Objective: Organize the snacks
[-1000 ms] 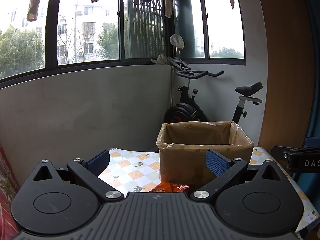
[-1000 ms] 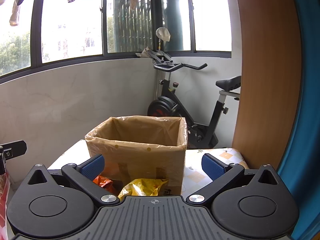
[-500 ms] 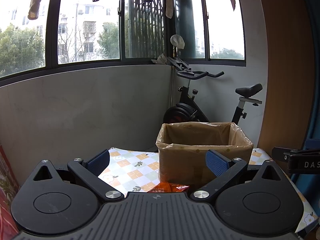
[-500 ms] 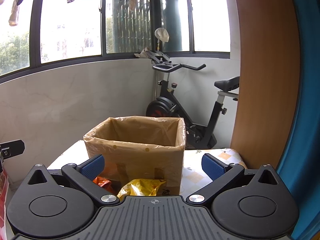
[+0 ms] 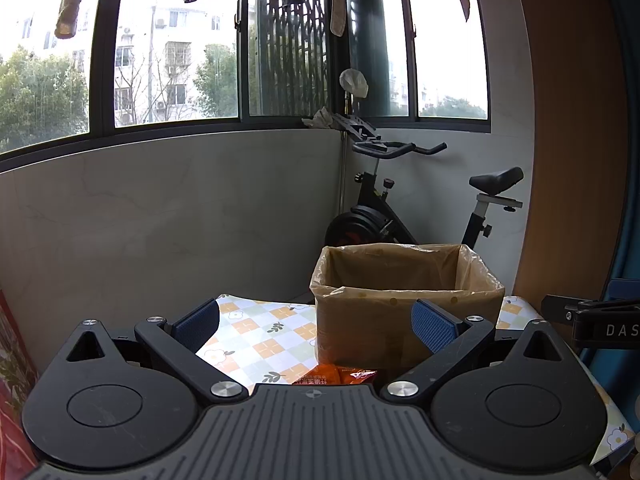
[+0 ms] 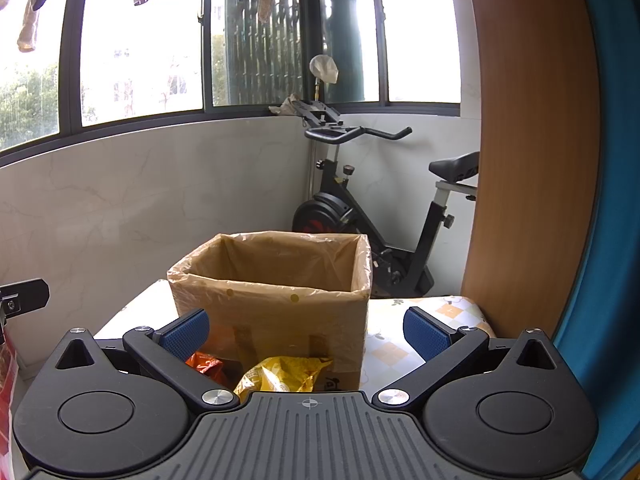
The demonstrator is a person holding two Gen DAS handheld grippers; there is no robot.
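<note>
A cardboard box (image 5: 404,316) lined with a clear plastic bag stands on the checked tablecloth (image 5: 256,340); it also shows in the right wrist view (image 6: 276,320). An orange snack packet (image 5: 338,374) lies in front of the box, below my open, empty left gripper (image 5: 316,326). In the right wrist view the orange packet (image 6: 204,364) and a yellow snack packet (image 6: 284,372) lie at the box's front. My right gripper (image 6: 306,330) is open and empty above the yellow packet.
An exercise bike (image 5: 400,208) stands behind the table by the grey wall. A wooden panel (image 6: 532,160) and a blue curtain (image 6: 612,240) are at the right. A red patterned surface (image 5: 12,400) is at the left edge. The right gripper's body (image 5: 592,322) shows at the left view's right edge.
Both grippers have stayed open and almost still. The right wrist view has shifted slightly, the box sitting a little further left.
</note>
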